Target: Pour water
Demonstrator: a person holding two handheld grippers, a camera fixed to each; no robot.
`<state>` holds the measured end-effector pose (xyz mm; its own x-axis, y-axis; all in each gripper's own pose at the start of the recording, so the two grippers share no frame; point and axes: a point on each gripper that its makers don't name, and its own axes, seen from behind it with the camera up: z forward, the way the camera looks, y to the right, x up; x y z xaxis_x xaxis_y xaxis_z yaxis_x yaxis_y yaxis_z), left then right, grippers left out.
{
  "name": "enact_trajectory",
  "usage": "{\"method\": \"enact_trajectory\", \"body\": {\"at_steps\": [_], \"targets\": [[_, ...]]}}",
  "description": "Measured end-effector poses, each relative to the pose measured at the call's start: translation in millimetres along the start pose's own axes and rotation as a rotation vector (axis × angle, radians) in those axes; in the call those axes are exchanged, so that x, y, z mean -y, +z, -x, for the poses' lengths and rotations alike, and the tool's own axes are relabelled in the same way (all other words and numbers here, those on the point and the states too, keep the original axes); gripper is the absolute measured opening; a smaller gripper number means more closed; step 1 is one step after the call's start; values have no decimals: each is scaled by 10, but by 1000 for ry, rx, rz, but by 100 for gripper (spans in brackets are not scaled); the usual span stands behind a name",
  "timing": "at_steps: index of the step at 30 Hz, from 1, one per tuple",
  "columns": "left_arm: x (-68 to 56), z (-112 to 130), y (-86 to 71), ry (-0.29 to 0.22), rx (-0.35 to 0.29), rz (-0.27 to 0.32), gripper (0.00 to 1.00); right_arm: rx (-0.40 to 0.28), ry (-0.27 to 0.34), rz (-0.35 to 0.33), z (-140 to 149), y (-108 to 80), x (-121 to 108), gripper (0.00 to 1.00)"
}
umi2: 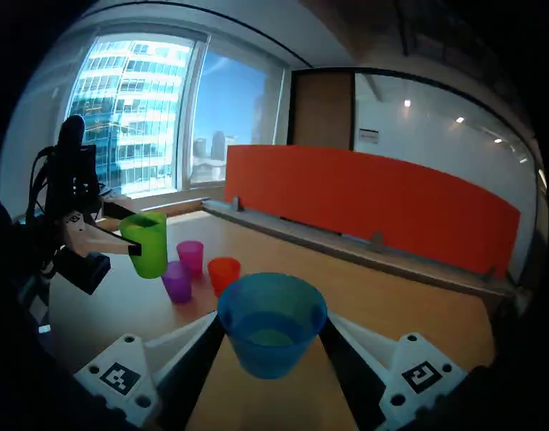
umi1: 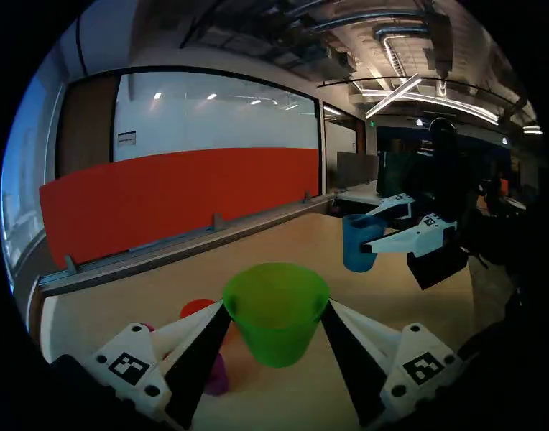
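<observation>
**Both grippers loaded, cups upright and apart**

Left gripper [umi1: 274, 307]: both fingers clamped on the green cup [umi1: 276, 336], bottom centre of the left gripper view. The cup is upright with a level rim. The inside looks uniformly green, so I can't tell if there's water in it.

Right gripper [umi2: 272, 320]: both fingers press on the blue cup [umi2: 271, 353], bottom centre of the right gripper view. It is also upright. There's a paler greenish patch low inside. That could be water, or the bench [umi2: 375, 291] showing through the translucent base; can't tell.

The two cups are well apart. In the left gripper view the blue cup sits right of centre, between the right gripper's fingers. In the right gripper view the green cup is at middle left, between the left gripper's fingers. Neither cup is tilted.

Three small cups stand on the bench, left of centre in the right gripper view:
- pink cup [umi2: 190, 256] at the back
- purple cup [umi2: 177, 281] just in front of it; touching or only overlapping, can't tell
- red cup [umi2: 223, 274] just beside them on the right

Their contents aren't readable.

Hidden or cut off:
- In the left gripper view the red cup is half behind the finger at frame left.
- The same finger cuts off the purple cup at lower left.
- What holds each far gripper is dark, with no detail.

An orange partition [umi2: 389, 194] runs behind the bench, and a window [umi2: 131, 115] is at upper left.
</observation>
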<state>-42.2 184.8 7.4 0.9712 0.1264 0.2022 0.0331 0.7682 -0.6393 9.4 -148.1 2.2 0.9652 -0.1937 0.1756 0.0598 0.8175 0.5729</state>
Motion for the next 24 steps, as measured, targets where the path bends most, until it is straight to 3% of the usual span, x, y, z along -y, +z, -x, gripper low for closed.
{"method": "enact_trajectory", "body": {"at_steps": [12, 24], "targets": [[-133, -194, -67, -18, -62, 21, 86, -116, -6, 16, -382, -193, 83, 91], [-213, -281, -93, -19, -89, 36, 86, -158, 1, 10, -491, -216, 107, 91]]}}
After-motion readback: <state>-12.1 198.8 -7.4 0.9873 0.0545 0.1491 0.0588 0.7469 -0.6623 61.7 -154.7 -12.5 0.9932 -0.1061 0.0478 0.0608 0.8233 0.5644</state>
